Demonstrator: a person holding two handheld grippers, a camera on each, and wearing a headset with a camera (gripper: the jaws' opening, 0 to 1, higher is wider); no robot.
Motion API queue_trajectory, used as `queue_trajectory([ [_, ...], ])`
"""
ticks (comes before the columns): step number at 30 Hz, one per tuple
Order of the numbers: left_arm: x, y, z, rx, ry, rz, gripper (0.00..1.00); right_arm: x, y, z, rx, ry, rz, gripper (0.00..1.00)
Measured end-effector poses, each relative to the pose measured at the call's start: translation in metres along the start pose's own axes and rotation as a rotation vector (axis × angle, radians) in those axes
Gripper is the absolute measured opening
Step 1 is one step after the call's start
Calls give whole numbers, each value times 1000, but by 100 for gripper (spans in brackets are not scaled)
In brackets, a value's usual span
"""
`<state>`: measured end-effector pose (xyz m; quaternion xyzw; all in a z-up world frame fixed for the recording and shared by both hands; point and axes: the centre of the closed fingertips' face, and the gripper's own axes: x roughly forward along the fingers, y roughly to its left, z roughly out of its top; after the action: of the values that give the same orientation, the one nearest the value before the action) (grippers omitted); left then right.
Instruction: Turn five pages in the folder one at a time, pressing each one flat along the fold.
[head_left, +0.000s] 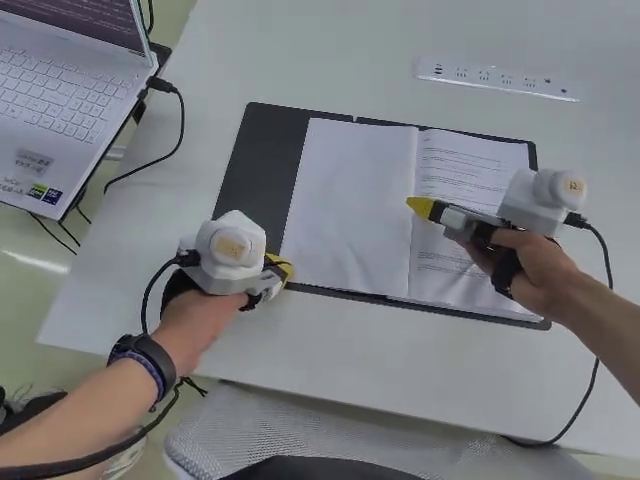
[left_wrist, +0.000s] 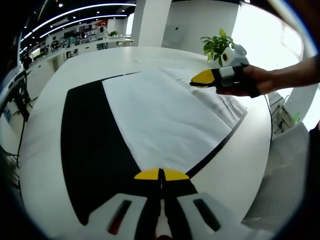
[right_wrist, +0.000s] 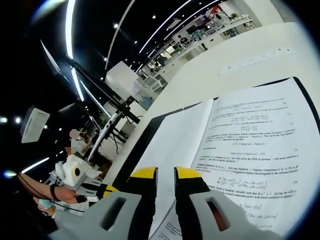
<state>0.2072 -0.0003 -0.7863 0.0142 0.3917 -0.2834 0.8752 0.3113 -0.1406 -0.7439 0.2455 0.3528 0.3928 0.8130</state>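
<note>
Left gripper (left_wrist: 161, 175) jaws pressed together, empty, at the folder's (head_left: 262, 160) lower-left edge. Right gripper (right_wrist: 165, 174) jaws narrowly parted above the centre fold. The open folder spans left-right.

The head view looks forward and steeply down from above the near edge of the worktop (head_left: 400, 360) and takes in the whole open folder (head_left: 262, 165). The left gripper view sits low at the folder's near left corner and faces across the pages to the right hand-held gripper (left_wrist: 202, 77). The right gripper view hangs close over the printed page (right_wrist: 250, 150) and faces across the fold toward the left hand-held gripper (right_wrist: 111, 190); all three views share the open spread.
</note>
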Motion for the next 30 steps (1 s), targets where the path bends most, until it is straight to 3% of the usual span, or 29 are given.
queue_trajectory([
  [7, 2, 2, -1, -35, -4, 2, 0, 4, -8, -2, 46, -10, 3, 5],
  [14, 3, 1, -1, -40, -4, 9, 0, 10, -15, -9, 58, 26, -2, 0],
  [22, 4, 1, -2, -36, -7, 11, 0, 12, -19, 0, 109, -11, 35, 0],
  [27, 4, 2, -3, -40, -6, 12, 0, 19, -32, 17, 257, -87, 9, 0],
  [30, 4, 1, -3, -37, -4, 12, 0, 22, -31, 24, 252, -109, 1, 0],
])
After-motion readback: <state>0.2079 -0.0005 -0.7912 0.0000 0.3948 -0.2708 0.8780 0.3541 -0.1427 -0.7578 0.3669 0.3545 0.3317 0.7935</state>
